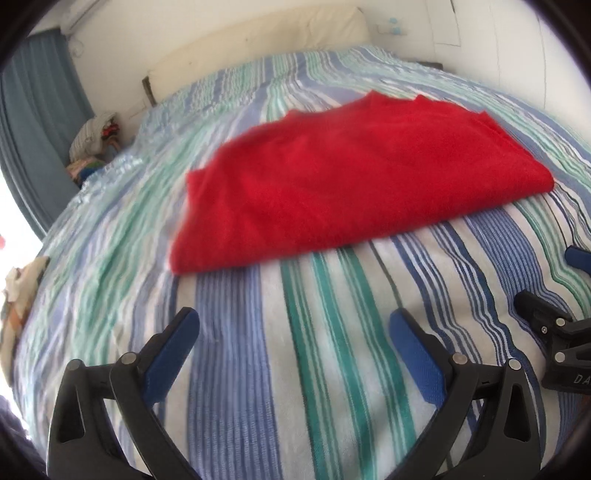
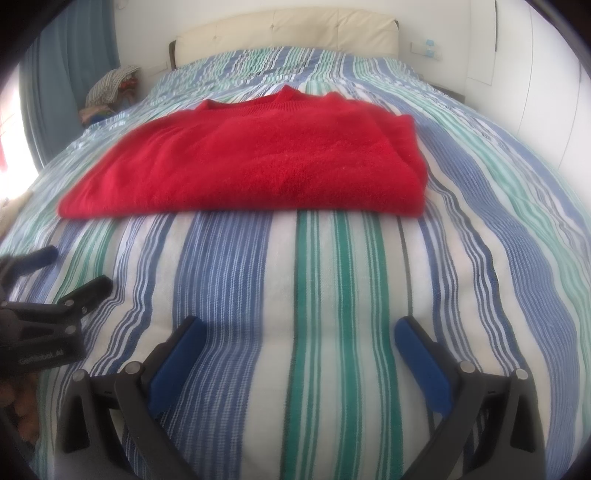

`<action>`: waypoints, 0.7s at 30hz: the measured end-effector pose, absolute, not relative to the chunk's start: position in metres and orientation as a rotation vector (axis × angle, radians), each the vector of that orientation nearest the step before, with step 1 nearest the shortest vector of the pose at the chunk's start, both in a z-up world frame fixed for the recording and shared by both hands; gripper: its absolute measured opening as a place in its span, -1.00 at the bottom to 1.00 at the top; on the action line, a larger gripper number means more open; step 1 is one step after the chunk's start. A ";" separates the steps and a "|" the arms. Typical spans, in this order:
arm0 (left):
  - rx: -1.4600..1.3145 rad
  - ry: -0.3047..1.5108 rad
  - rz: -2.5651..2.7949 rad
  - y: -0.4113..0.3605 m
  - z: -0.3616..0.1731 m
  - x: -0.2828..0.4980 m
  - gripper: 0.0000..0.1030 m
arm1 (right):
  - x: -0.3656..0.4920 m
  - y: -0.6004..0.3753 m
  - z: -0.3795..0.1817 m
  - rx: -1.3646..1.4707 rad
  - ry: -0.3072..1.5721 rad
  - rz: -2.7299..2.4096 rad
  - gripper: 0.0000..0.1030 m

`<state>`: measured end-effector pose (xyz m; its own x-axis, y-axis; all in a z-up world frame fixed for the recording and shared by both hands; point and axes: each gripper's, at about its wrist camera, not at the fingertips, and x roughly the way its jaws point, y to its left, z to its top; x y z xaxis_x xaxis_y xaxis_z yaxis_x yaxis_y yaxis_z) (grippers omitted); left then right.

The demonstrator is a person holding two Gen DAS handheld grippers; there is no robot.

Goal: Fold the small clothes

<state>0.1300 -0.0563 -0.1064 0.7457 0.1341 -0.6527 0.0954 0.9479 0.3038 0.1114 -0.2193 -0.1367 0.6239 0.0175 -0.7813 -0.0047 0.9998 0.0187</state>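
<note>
Broadly striped bedspread [image 2: 332, 277] — cream headboard [image 2: 288, 27], blue curtain [image 1: 37, 129].

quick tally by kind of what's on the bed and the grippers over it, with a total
red sweater, folded on the striped bedspread: 1
hand-held grippers, both open and empty, left hand-held gripper and right hand-held gripper: 2
total: 3

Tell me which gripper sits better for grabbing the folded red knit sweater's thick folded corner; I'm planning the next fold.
Probably right. The right gripper, open, faces the folded red knit sweater squarely, its bulky folded corner just ahead. The left gripper sits off toward the thinner end.
</note>
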 end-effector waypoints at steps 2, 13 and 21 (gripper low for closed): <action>0.386 0.604 0.103 -0.060 -0.083 0.110 0.99 | 0.112 -0.220 -0.138 0.018 0.898 0.015 0.98; 0.647 0.253 0.436 -0.059 -0.027 0.070 1.00 | 0.113 -0.220 -0.138 0.016 0.899 0.014 0.98; 0.651 0.149 0.510 -0.056 -0.001 0.046 1.00 | 0.113 -0.220 -0.138 0.016 0.899 0.014 0.98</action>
